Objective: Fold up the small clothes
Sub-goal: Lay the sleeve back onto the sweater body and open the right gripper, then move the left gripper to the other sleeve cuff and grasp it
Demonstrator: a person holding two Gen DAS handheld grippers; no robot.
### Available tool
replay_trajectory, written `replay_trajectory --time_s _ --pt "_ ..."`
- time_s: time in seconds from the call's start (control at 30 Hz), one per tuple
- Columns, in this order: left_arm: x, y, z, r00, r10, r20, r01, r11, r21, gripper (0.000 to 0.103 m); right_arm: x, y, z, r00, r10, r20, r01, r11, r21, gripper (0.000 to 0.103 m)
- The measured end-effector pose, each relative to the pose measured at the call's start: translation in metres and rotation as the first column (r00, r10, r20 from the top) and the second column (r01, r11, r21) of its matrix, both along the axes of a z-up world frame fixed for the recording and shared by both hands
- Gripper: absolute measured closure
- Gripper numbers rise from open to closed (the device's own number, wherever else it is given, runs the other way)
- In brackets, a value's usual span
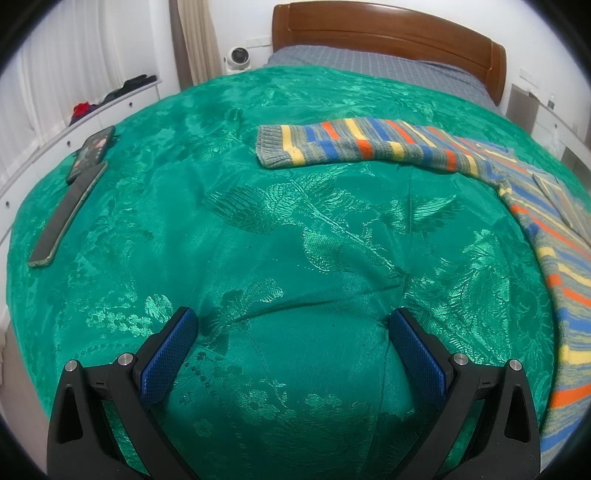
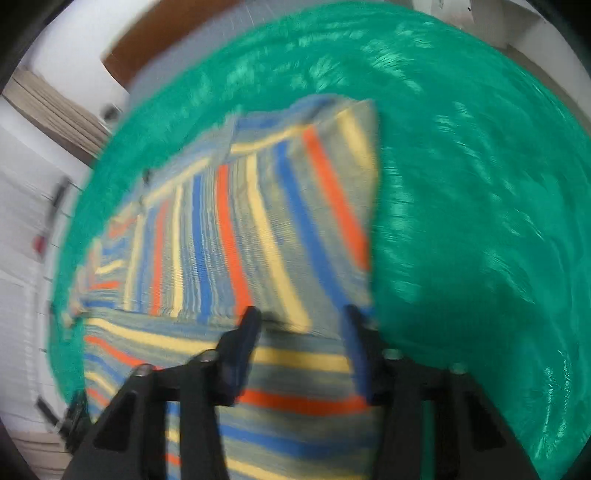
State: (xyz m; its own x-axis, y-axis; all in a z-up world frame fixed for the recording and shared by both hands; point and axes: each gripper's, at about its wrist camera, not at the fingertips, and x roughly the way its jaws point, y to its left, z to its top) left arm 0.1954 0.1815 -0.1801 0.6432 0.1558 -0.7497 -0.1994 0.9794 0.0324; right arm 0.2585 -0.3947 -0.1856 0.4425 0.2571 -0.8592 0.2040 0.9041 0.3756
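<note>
A striped knit sweater [image 1: 369, 147] in grey, blue, yellow and orange lies on the green bedspread [image 1: 258, 240]. One sleeve stretches left across the bed and the body runs off the right edge of the left wrist view. My left gripper [image 1: 291, 328] is open and empty over bare bedspread, well short of the sleeve. In the blurred right wrist view the sweater [image 2: 240, 240] fills the middle, with a folded part lying on top. My right gripper [image 2: 301, 317] is open just above the sweater, holding nothing.
A phone [image 1: 92, 151] and a long dark flat object [image 1: 66, 218] lie at the bed's left edge. A wooden headboard [image 1: 388, 33] and grey sheet are at the far end. White drawers [image 1: 44, 144] stand along the left.
</note>
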Motion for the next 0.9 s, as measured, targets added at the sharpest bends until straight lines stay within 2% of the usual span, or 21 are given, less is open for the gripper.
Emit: replay_trajectory --time_s 0.03,0.13,0.2,0.37,0.47,0.57,0.63,0.73,0.9 --pt "0.0 0.0 0.0 1.0 0.0 0.0 0.0 1.0 0.0 0.0 -0.015 -0.013 0.004 0.999 -0.035 0.017 0.035 0.999 -0.021 0.051" --pt "0.0 0.0 0.0 1.0 0.0 0.0 0.0 1.0 -0.001 0.0 -0.05 -0.03 0.017 0.994 -0.053 0.099 0.059 0.997 -0.056 0.046" --pt "0.0 0.0 0.0 1.0 0.0 0.0 0.0 1.0 0.0 0.0 -0.079 -0.043 0.022 0.987 -0.064 0.148 0.083 0.988 -0.127 0.044" --pt "-0.001 0.0 0.0 1.0 0.001 0.001 -0.001 1.0 0.002 0.0 -0.137 -0.072 0.021 0.96 -0.159 0.231 0.208 0.956 -0.206 0.044" --pt "-0.001 0.0 0.0 1.0 0.001 0.001 -0.001 1.0 0.003 0.0 -0.162 -0.084 0.015 0.948 -0.188 0.256 0.247 0.944 -0.22 0.043" --pt "-0.001 0.0 0.0 1.0 0.0 0.001 0.0 1.0 0.002 0.0 -0.172 -0.083 0.005 0.952 -0.167 0.255 0.231 0.942 -0.244 0.039" --pt "-0.001 0.0 0.0 1.0 0.0 0.001 0.0 1.0 0.003 0.0 -0.17 -0.075 -0.001 0.953 -0.133 0.272 0.21 0.937 -0.277 0.027" --pt "-0.001 0.0 0.0 1.0 0.0 0.001 0.0 1.0 0.003 0.0 -0.164 -0.063 -0.008 0.955 -0.098 0.281 0.192 0.924 -0.331 0.017" --pt "-0.001 -0.001 0.0 1.0 0.0 0.001 0.0 1.0 0.003 0.0 -0.168 -0.058 -0.015 0.95 -0.082 0.303 0.189 0.919 -0.346 0.015"
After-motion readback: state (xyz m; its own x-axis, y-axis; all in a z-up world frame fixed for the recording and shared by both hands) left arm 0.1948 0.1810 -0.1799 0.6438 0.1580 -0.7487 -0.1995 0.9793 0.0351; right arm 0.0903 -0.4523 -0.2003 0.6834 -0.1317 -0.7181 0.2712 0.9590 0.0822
